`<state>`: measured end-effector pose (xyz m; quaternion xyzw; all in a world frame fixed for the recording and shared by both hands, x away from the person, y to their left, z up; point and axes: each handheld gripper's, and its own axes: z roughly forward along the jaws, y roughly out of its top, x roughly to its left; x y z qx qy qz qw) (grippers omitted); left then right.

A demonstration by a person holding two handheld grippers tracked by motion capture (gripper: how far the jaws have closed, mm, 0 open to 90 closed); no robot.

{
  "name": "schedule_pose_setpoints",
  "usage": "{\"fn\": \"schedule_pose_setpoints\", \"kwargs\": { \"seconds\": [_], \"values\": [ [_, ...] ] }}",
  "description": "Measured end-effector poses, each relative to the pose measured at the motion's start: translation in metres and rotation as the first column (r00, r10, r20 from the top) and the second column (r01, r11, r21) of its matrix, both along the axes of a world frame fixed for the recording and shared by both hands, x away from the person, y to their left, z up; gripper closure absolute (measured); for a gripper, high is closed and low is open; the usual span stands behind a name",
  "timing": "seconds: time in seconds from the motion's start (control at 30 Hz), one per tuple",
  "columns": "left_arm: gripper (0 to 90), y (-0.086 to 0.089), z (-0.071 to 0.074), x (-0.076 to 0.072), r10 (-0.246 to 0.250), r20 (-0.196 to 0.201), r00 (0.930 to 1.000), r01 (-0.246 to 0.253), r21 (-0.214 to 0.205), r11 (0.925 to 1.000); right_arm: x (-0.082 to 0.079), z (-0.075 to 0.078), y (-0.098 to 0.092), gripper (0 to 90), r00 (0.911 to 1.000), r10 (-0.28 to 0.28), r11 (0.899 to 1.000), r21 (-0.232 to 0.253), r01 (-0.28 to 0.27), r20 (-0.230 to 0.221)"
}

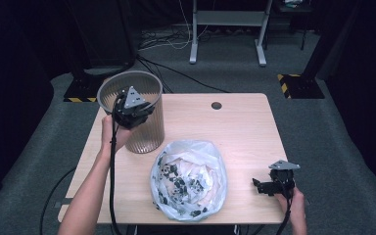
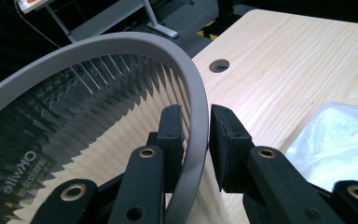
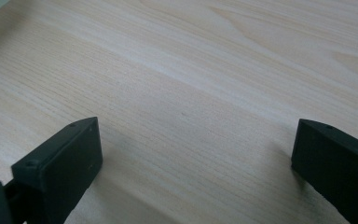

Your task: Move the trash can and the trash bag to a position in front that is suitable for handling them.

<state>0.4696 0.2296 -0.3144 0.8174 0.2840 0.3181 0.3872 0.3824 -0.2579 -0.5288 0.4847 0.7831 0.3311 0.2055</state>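
We're clamping the left tool (image 2: pixel 196 135) on the near rim of the grey bin (image 1: pixel 142 132), standing at the tabletop's (image 1: pixel 245 127) back left. Right tool (image 3: pixel 193 154) is sitting wide and empty by the white bag (image 1: pixel 191 178). Next move, we reckon: steadying the bin and lining it with the bag.

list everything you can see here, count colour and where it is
waste bin: 1, grey ribbed translucent, upright at the table's far left, rim clamped by the left tongs
plastic bag: 1, clear white with dark printed bits, open and crumpled at the near middle of the table
table: 1, light wood, with a round cable hole near the far edge
desk frame: 1, grey, on the carpet behind the table
left tongs: black, one jaw inside the bin rim, one outside
right tongs: black, jaws wide apart, resting low at the near right of the table
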Motion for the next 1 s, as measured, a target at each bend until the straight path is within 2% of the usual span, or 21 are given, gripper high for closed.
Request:
{"fn": "schedule_pose_setpoints", "kwargs": {
  "seconds": [0.27,1.0],
  "values": [
    [74.3,-0.014,0.000,0.005,-0.025,0.001,0.9997,0.025,0.012,0.9996,0.000,0.000,0.000,0.8,1.0000,0.003,1.000,-0.001,-0.003,0.002],
    [74.2,-0.034,0.001,0.018,-0.060,-0.002,0.9982,0.060,0.023,0.9979,0.000,0.000,0.000,0.8,1.0000,0.004,1.000,0.000,-0.004,0.001]
  ]
}}
